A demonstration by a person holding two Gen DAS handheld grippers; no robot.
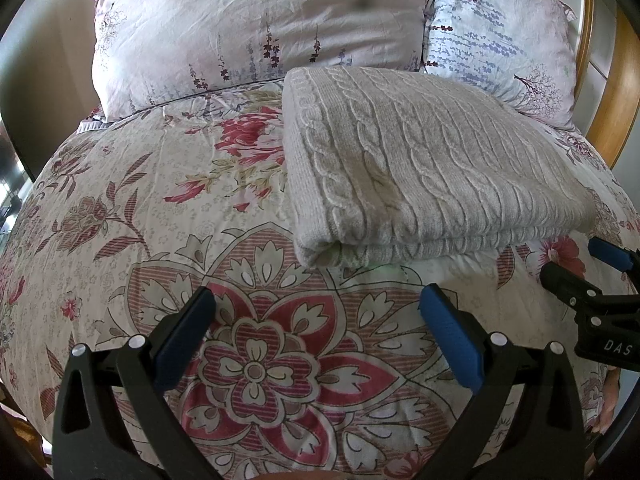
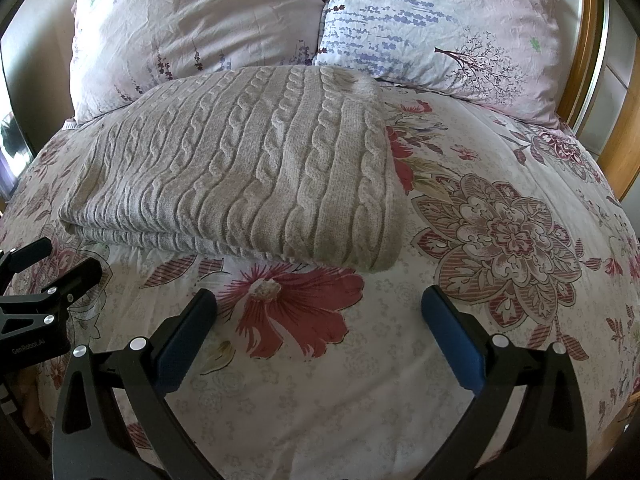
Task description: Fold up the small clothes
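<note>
A light grey cable-knit sweater lies folded into a thick rectangle on the floral duvet; it also shows in the right wrist view. My left gripper is open and empty, just in front of the sweater's near left corner. My right gripper is open and empty, just in front of the sweater's near right corner. The right gripper also shows at the right edge of the left wrist view, and the left gripper shows at the left edge of the right wrist view.
Two floral pillows stand against the head of the bed behind the sweater. A wooden bed frame curves along the right side. The duvet spreads to the right of the sweater.
</note>
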